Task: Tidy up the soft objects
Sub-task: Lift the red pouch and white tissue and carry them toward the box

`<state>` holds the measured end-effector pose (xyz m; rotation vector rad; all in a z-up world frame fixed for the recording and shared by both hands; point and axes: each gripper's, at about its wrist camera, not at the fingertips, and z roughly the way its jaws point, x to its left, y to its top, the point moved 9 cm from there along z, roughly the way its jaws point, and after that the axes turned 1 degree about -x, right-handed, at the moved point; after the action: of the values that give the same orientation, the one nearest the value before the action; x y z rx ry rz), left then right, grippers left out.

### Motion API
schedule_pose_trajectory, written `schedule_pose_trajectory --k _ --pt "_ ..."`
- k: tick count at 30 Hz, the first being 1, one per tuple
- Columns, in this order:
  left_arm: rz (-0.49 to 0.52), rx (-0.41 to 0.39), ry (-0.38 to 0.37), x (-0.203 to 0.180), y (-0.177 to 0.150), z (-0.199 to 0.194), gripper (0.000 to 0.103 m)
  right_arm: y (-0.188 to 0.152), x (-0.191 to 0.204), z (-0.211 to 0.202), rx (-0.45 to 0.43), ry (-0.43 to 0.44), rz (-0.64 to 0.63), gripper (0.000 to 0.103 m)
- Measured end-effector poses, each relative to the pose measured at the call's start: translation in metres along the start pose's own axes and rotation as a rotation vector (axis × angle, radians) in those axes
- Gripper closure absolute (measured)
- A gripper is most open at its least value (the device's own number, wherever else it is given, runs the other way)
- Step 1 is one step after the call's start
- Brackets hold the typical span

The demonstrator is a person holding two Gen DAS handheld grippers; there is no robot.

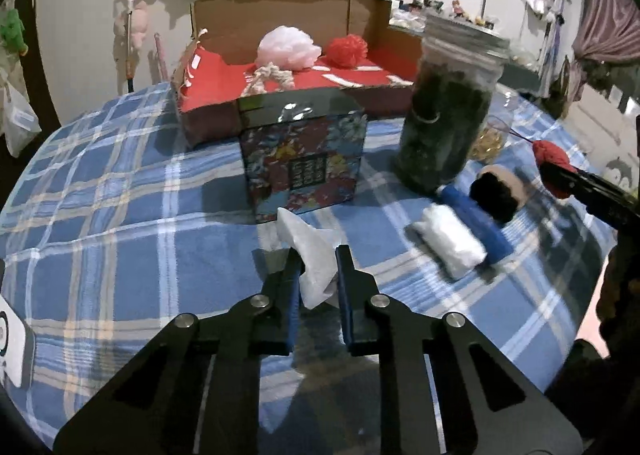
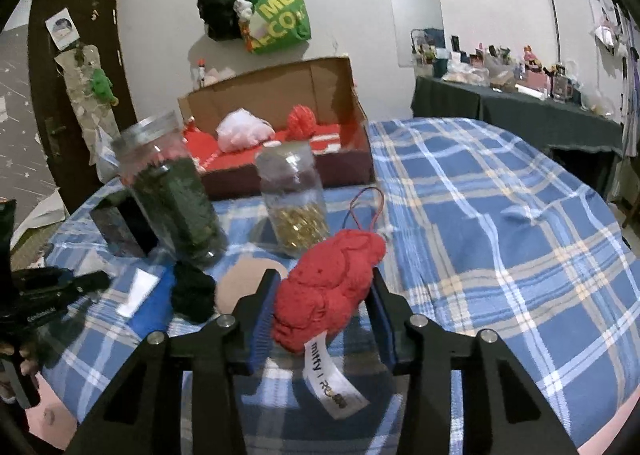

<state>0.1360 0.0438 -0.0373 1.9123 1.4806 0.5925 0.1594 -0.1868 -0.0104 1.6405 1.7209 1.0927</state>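
At twelve o'clock the cardboard box [image 1: 280, 11] already holds two puffs; left claw [image 1: 318, 263] pinches a white cloth [image 1: 314, 255], right claw [image 2: 324, 295] pinches a red plush [image 2: 332, 279]; rolls wait on the table [image 1: 120, 215].

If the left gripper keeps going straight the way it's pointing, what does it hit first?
Probably the patterned box: it stands directly ahead of the left gripper, beyond the white tissue pinched between its fingers. Depth is hard to judge in the fisheye view, so the plaid tablecloth might come first.

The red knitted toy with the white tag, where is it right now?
The red knitted toy sits clamped in the right gripper, above the plaid cloth, just in front of the jar of gold bits.
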Motion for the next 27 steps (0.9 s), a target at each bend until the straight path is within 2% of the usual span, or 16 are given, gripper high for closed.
schedule_pose_trajectory --k 5,12,20,27 --pt "-0.004 -0.019 -0.022 -0.008 0.005 -0.005 0.088 0.004 0.010 -0.004 -0.010 0.034 -0.004 0.057" --pt "-0.026 -0.014 -0.038 -0.008 0.005 -0.007 0.088 0.002 0.006 -0.005 -0.005 0.021 0.004 0.057" --pt "-0.089 -0.012 0.017 0.030 0.008 -0.013 0.088 0.012 -0.024 -0.002 0.010 -0.033 0.027 0.057" --pt "-0.145 -0.002 0.031 0.066 0.022 -0.005 0.088 0.040 -0.045 0.003 -0.012 -0.086 0.006 0.057"
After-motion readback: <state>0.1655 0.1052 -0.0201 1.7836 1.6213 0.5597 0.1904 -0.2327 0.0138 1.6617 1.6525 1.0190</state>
